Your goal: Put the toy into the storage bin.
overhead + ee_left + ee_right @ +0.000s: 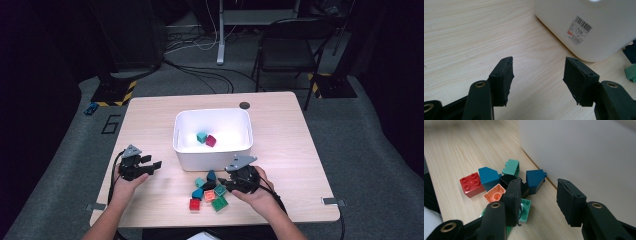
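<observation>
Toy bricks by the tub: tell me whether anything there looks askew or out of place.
Mostly a loose heap. The orange brick lies upside down, hollow underside showing, while the red brick sits studs-up. Both dark blue sloped bricks lie tipped over, and two bricks already sit in the white tub. Nothing looks broken.

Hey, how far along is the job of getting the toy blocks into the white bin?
Early on. Done: a teal block and a dark red block lie in the white bin. In hand: the right gripper is at the pile of blocks with open jaws, nothing gripped yet. The left gripper holds nothing. Left: about seven blocks on the table.
</observation>
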Motion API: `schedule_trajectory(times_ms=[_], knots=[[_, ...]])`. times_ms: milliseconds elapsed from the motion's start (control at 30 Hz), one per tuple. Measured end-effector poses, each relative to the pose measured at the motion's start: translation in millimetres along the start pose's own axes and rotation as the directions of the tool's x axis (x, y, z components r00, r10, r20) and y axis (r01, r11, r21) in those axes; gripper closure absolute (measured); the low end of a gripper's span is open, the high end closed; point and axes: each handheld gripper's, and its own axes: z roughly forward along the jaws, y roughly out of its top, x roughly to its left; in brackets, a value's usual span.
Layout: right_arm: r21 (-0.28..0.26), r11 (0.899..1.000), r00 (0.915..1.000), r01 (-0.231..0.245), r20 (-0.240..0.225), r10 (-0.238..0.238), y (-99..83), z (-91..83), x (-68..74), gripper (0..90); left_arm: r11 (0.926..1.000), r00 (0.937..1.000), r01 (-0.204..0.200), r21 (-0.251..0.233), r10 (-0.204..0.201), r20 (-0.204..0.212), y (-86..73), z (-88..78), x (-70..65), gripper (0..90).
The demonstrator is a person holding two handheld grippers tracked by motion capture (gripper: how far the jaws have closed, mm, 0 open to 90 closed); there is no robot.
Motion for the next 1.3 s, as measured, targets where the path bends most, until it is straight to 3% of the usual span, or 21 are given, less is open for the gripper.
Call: schedule_trajectory(times_ms=[300, 500, 833, 933, 1300], knots=[[0.028, 0.999, 0.999, -0.032, -0.03, 0.032, -13.6, 17.5, 4.5, 54.1, 1.0, 1.0, 0.002, -0.004, -0.002, 0.001, -0.1, 0.0, 0.1, 40.4], [0.051, 0.999, 0.9988, -0.008, -0.047, 0.01, -18.2, 27.6, 10.6, 53.3, 1.0, 1.0, 0.002, -0.005, -0.002, 0.001, -0.1, -0.1, 0.0, 40.4], [0.087, 0.996, 0.9975, -0.007, -0.069, 0.013, -21.8, 37.8, 16.5, 52.4, 1.0, 1.0, 0.002, -0.006, -0.002, 0.001, 0.0, -0.1, 0.1, 40.4], [0.101, 0.995, 0.9979, 0.004, -0.064, 0.002, -23.5, 40.9, 15.9, 52.8, 1.0, 1.0, 0.003, -0.007, -0.003, 0.001, -0.1, -0.2, 0.0, 40.4], [0.126, 0.992, 0.9977, -0.03, -0.056, 0.037, -30.0, 43.1, 6.4, 54.2, 1.0, 1.0, 0.001, -0.004, -0.001, 0.003, 0.1, -0.4, 0.0, 40.4]])
